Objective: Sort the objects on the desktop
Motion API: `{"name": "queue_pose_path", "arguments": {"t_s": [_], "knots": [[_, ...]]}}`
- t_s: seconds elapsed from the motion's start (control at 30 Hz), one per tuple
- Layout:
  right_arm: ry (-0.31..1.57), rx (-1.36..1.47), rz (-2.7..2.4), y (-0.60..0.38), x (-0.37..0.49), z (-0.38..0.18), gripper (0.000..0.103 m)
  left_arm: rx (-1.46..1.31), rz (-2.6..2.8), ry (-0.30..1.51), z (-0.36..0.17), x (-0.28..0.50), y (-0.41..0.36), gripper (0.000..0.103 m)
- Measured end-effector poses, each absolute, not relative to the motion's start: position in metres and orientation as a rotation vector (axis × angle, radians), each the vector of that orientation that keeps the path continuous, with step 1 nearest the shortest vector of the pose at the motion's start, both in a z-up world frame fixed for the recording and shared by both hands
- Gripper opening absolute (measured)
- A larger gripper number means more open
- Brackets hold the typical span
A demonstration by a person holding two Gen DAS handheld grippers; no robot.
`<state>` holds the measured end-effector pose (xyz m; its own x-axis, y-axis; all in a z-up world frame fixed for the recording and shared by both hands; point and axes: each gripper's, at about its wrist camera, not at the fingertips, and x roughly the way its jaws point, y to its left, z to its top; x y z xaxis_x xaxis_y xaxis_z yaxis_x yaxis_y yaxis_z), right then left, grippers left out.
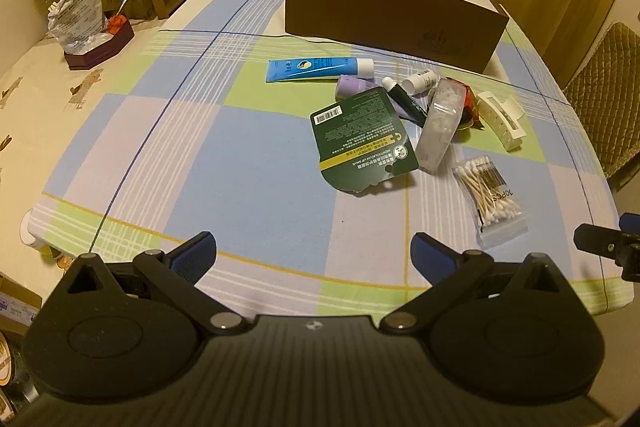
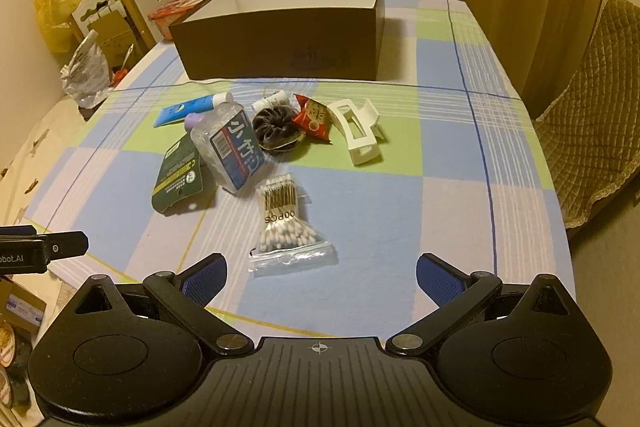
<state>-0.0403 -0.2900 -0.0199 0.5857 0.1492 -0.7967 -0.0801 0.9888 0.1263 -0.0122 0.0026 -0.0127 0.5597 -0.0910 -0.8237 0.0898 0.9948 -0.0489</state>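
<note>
Both empty, jaws spread: right gripper [image 2: 320, 279] best pinches cotton-swab bag [image 2: 286, 223] just ahead by its middle, probably bound for brown box [image 2: 280, 47] beyond; left gripper [image 1: 314, 255] waits.

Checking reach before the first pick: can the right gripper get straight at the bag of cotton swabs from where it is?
Probably yes. The right gripper is open, and the bag of cotton swabs lies flat just ahead of it, apart from the pile, with nothing between.
</note>
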Motion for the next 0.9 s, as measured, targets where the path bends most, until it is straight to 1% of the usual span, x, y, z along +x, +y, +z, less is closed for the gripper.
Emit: {"name": "queue_pose_path", "arguments": {"t_s": [0.9], "knots": [[0.945, 0.068, 0.144, -0.2847, -0.0419, -0.0237, 0.103, -0.008, -0.12, 0.976, -0.0139, -0.0127, 0.0049, 0.102]]}}
